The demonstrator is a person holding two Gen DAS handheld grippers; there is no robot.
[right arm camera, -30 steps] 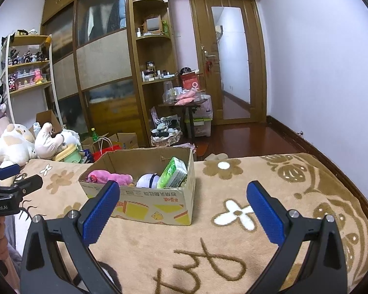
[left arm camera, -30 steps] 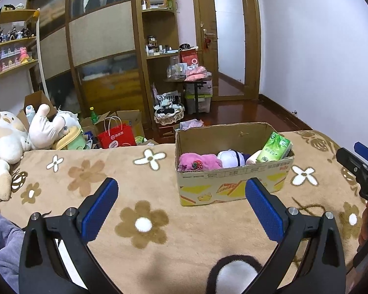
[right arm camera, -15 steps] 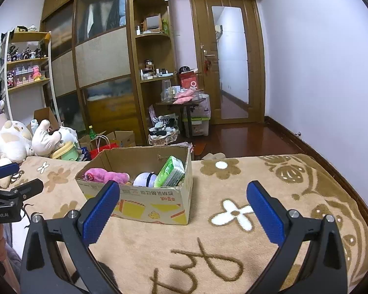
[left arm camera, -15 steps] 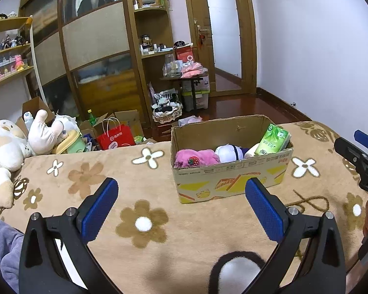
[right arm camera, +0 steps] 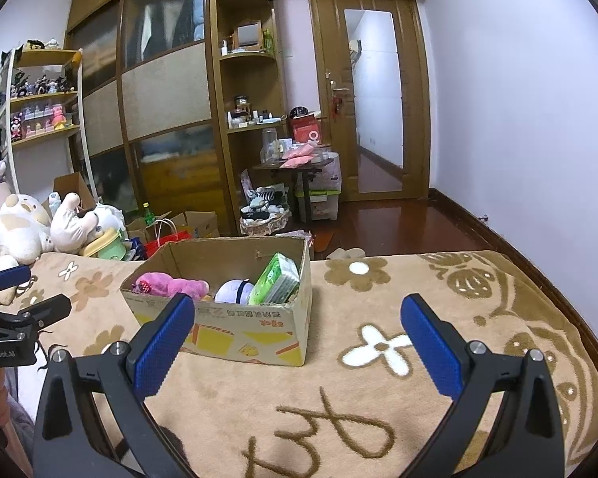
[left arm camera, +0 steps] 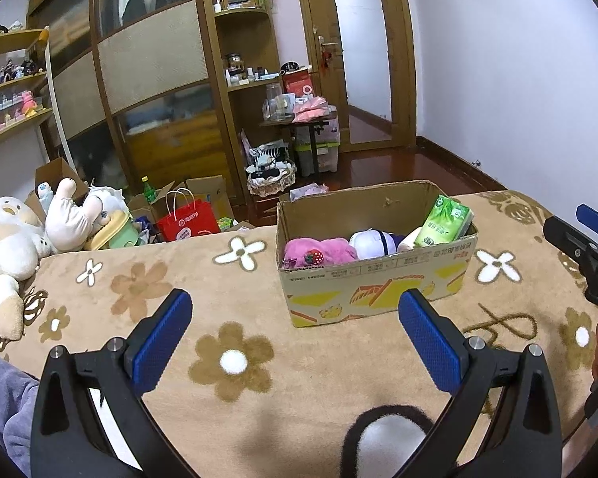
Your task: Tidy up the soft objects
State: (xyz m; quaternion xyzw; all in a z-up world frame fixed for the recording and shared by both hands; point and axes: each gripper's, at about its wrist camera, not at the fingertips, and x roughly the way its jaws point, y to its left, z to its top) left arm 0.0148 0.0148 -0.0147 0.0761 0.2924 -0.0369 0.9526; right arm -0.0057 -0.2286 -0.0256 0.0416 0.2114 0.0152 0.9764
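Observation:
An open cardboard box stands on the tan flowered blanket. Inside lie a pink plush, a white round plush with a dark band and a green tissue pack leaning at the box's right end. My left gripper hovers open in front of the box with nothing between its fingers. My right gripper is open too, empty, near the box's right corner. Each gripper shows at the edge of the other's view.
A big white and tan plush and a white plush lie at the blanket's far left. Beyond the blanket's far edge are a red bag, cartons, a wardrobe, shelves and a door. A black and white fuzzy patch sits close below the left gripper.
Both cameras have drifted slightly; the box sits a little further left in the left wrist view. Both grippers stay open and empty. Nothing in the box has moved.

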